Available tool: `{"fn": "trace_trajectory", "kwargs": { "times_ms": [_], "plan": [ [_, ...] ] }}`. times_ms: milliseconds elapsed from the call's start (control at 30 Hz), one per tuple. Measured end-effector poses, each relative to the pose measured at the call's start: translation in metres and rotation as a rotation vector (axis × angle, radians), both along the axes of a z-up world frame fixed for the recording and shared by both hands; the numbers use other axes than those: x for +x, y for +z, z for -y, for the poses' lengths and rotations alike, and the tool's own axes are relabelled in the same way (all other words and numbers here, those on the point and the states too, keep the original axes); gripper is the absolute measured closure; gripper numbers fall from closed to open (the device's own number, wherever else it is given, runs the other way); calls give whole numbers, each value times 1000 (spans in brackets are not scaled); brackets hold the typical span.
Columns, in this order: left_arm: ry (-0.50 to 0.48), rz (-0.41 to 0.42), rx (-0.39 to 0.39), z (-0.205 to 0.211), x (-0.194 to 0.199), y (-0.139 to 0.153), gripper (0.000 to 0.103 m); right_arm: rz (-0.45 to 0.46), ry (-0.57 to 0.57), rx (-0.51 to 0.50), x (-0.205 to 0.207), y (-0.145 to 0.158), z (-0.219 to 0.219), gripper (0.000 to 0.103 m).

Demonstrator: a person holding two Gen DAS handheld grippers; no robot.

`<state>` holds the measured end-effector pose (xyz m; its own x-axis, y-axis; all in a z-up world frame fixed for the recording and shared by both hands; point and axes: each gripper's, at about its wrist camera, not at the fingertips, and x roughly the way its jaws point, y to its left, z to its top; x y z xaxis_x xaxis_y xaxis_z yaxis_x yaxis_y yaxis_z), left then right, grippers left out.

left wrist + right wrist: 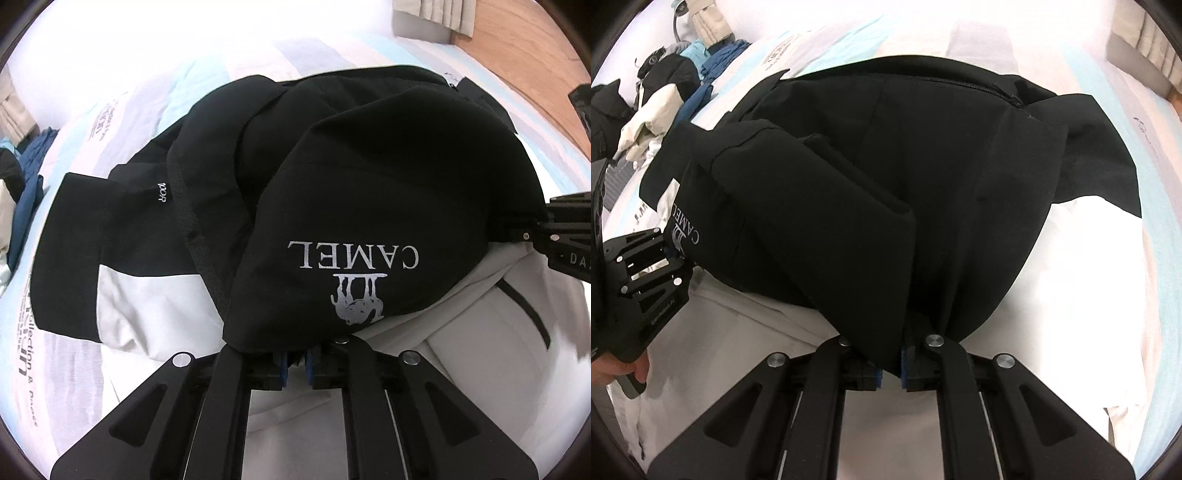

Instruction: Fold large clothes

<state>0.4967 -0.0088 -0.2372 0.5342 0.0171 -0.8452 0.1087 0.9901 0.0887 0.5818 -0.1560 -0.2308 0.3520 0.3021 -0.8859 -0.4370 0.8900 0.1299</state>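
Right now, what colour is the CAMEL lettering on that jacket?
Silvery grey, printed on the jacket's black fabric with an animal logo; the left wrist view shows it best.

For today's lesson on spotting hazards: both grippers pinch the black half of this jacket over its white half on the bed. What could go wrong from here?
1. The left gripper and right gripper each pinch only a thin edge of the black-and-white jacket; the fabric might slip out mid-fold.
2. The black sleeve lies bunched on top and may end up creased inside the fold.
3. The fold looks uneven, so white fabric may stay exposed.
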Motion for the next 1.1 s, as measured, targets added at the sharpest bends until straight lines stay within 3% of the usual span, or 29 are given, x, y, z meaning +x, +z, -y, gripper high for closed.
{"fn": "trace_trajectory", "kwargs": {
  "times_ms": [33, 100, 200, 233, 467, 633, 667, 1100],
  "plan": [
    [0, -3, -7, -1, 0, 2, 93, 1, -2, 2, -1, 2, 3, 96],
    [7, -12, -12, -3, 0, 6, 69, 6, -8, -1, -2, 5, 4, 92],
    [7, -6, -41, -5, -2, 9, 49, 2, -6, 25, -3, 10, 5, 69],
    [3, -1, -28, -3, -4, 9, 47, 4, 0, 35, -5, 12, 4, 60],
    [29, 20, -32, -3, -11, 25, 17, 40, 14, 35, -16, 23, -1, 40],
    [56, 31, -53, -12, -19, 32, 10, 88, -17, 37, -30, 35, 4, 11],
    [59, 31, -54, -12, -21, 33, 8, 97, -24, 28, -32, 36, 4, 9],
    [95, 5, -88, -29, -39, 41, 6, 118, -56, 9, -48, 47, 10, 8]
  ]
}}
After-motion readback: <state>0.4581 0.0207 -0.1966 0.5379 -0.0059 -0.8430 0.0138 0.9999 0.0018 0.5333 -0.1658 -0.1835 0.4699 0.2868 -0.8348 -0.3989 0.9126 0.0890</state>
